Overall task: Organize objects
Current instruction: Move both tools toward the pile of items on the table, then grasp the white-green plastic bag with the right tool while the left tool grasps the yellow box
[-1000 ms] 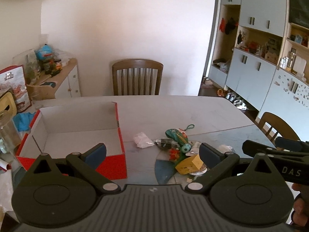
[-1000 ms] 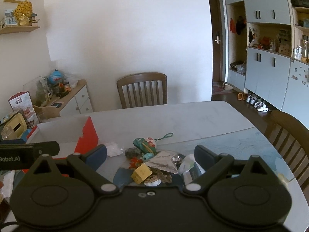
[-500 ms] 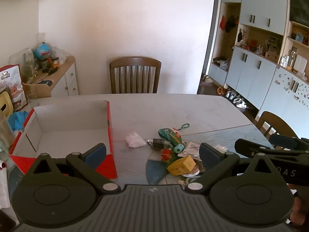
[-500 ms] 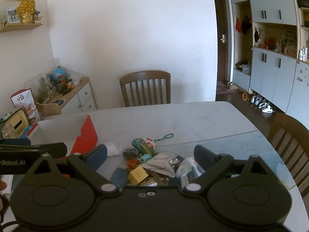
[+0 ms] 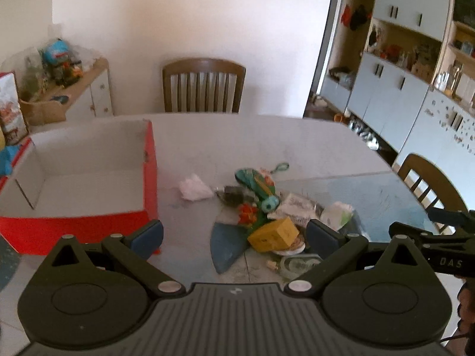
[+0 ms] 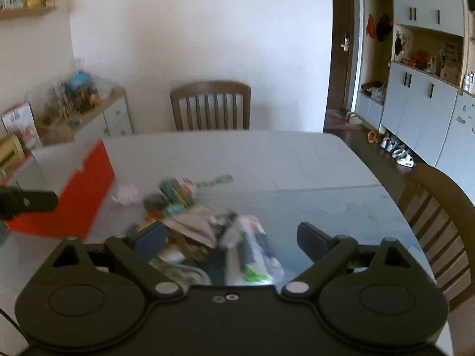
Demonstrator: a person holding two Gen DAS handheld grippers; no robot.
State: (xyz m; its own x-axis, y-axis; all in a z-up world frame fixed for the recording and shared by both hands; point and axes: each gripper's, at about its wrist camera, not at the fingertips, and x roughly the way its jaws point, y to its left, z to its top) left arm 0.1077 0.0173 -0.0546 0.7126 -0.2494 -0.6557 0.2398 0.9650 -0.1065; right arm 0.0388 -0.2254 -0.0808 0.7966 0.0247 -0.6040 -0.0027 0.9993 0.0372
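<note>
A heap of small objects lies mid-table: a green toy (image 5: 257, 184) with a loop, a yellow box (image 5: 274, 233), a crumpled white tissue (image 5: 193, 189), packets and a blue patch (image 5: 226, 243). An empty red box (image 5: 148, 175) with white inside sits to the left. My left gripper (image 5: 234, 237) hangs open in front of the heap, touching nothing. In the right wrist view, my right gripper (image 6: 230, 240) is open just above the heap, with a white-green packet (image 6: 252, 255) between its fingers but not held. The red box (image 6: 86, 195) is at its left.
A wooden chair (image 5: 204, 87) stands behind the table (image 5: 267, 136), another chair (image 6: 442, 216) at the right edge. A cluttered sideboard (image 5: 65, 89) is at the left wall, grey cupboards (image 5: 394, 101) at the right. The other gripper shows at each view's edge.
Both grippers have moved forward and down toward the heap; the right one is now right over it, its view blurred by motion. Both stay open.
</note>
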